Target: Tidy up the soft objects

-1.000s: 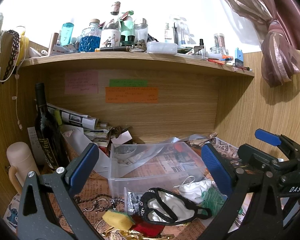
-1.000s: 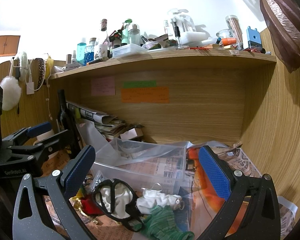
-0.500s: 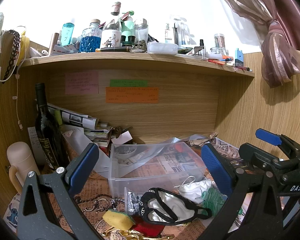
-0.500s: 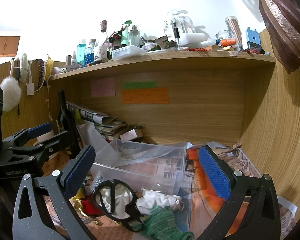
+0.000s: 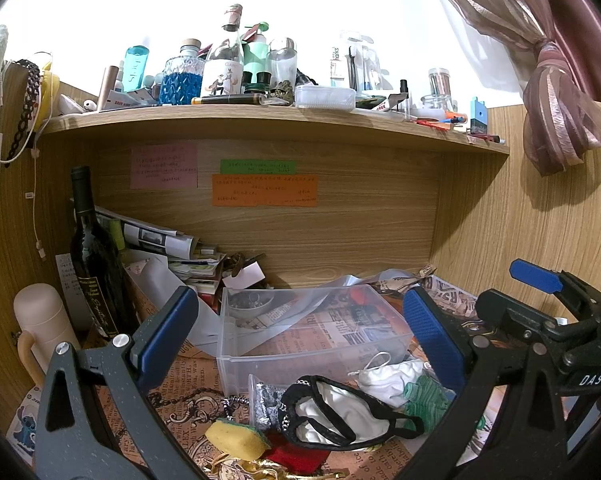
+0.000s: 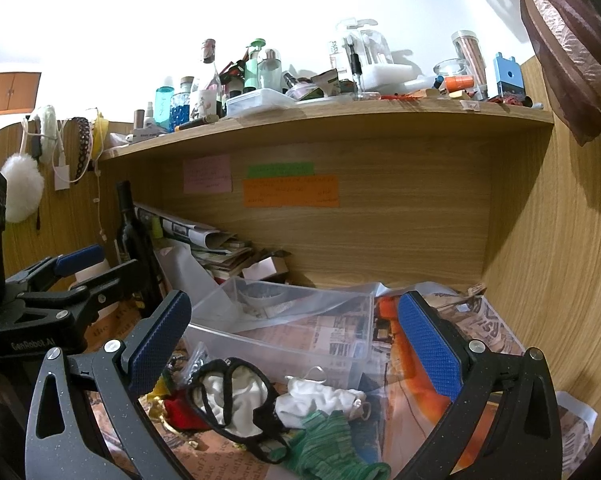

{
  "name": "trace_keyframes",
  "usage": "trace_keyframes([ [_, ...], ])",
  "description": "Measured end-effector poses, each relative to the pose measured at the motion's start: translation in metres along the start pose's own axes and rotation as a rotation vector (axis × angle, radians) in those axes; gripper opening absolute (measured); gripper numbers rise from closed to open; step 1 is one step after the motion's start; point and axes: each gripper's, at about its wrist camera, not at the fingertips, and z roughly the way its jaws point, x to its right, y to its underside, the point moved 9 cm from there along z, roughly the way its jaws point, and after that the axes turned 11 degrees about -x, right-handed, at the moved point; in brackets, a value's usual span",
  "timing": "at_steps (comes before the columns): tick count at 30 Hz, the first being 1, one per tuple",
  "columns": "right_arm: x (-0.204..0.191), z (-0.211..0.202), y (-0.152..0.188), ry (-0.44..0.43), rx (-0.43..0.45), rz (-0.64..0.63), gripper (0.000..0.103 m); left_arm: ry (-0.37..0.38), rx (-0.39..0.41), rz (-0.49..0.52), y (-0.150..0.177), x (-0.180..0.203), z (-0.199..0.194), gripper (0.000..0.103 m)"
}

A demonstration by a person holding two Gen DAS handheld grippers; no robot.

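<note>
With both the left gripper (image 5: 300,336) and right gripper (image 6: 294,332) spread wide and empty, we should drop onto the black-rimmed white mask (image 6: 236,400) heaped just before the clear bin (image 6: 284,320) at the desk's front edge, pinching its bunched middle

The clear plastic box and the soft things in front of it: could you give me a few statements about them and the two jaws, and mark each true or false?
1. The clear plastic box already holds the white-and-black mask. False: the mask lies on the desk in front of the box.
2. The left gripper has its jaws wide open and holds nothing. True.
3. The right gripper is clamped on the green cloth. False: its jaws are open and the cloth lies loose below them.
4. A yellow sponge lies left of the mask. True.
5. A dark wine bottle stands upright at the left of the desk. True.
</note>
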Motion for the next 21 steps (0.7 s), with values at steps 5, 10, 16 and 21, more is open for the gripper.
trace_keyframes([
  [5,0.0,0.001,0.001,-0.005,0.0,-0.002,0.103,0.001,0.0,-0.004,0.0,-0.001,0.0,0.103],
  [10,0.001,0.004,0.003,-0.005,-0.009,0.005,0.103,0.006,-0.016,-0.012,0.004,-0.003,0.004,0.103],
  [16,0.006,0.013,0.011,-0.017,-0.038,0.01,0.103,0.011,-0.107,-0.024,0.03,-0.017,0.025,0.103],
  [21,0.017,0.027,0.032,-0.017,-0.111,0.021,0.102,-0.005,-0.222,-0.033,0.065,-0.032,0.048,0.103],
])
